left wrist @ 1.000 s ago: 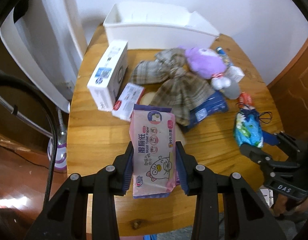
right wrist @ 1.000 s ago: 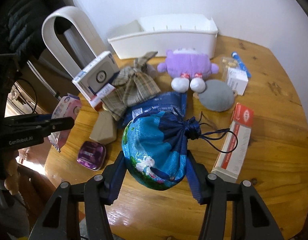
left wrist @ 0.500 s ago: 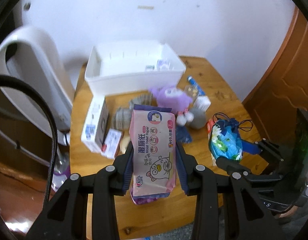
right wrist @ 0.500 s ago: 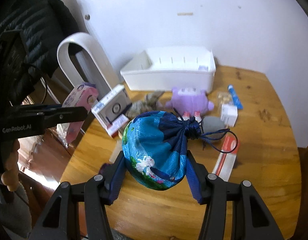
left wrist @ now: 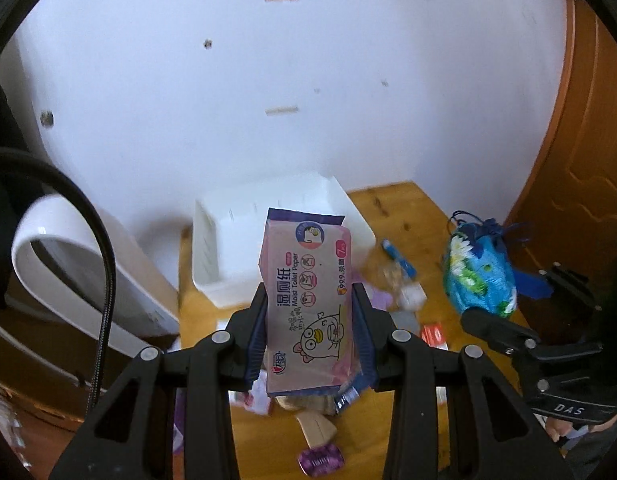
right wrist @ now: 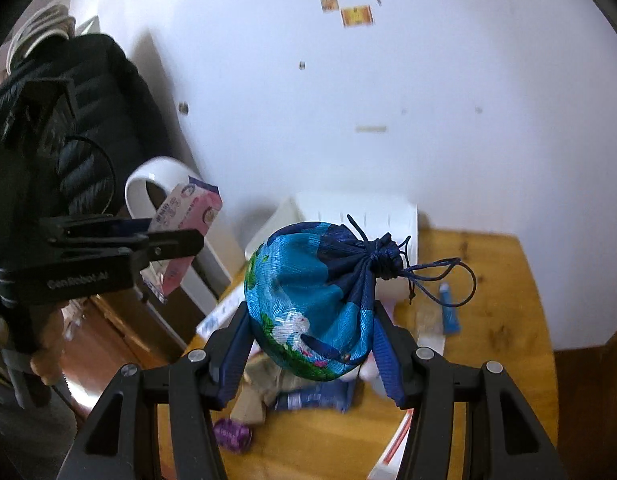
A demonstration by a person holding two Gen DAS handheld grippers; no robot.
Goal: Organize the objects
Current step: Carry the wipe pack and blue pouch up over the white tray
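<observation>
My left gripper (left wrist: 310, 304) is shut on a pink pack of moist toilet paper (left wrist: 308, 300), held high above the round wooden table (left wrist: 404, 208). My right gripper (right wrist: 310, 330) is shut on a blue drawstring pouch (right wrist: 308, 300) with a knotted dark cord. The pouch (left wrist: 478, 276) also shows at the right of the left wrist view, and the pack (right wrist: 188, 216) at the left of the right wrist view. A white bin (left wrist: 228, 248) stands at the table's back edge, beyond and below both held things.
Small items lie on the table: a blue tube (right wrist: 448, 308), a purple tin (left wrist: 320, 460), a tan block (left wrist: 318, 426), a red-and-white box (left wrist: 434, 334) and a plaid cloth (right wrist: 264, 376). A white loop fan (left wrist: 88, 280) stands left of the table; a dark jacket (right wrist: 96, 120) hangs behind.
Both grippers have risen well above the table with the pack and the pouch still gripped. The table and bin now sit lower and smaller in both views, with more wall showing.
</observation>
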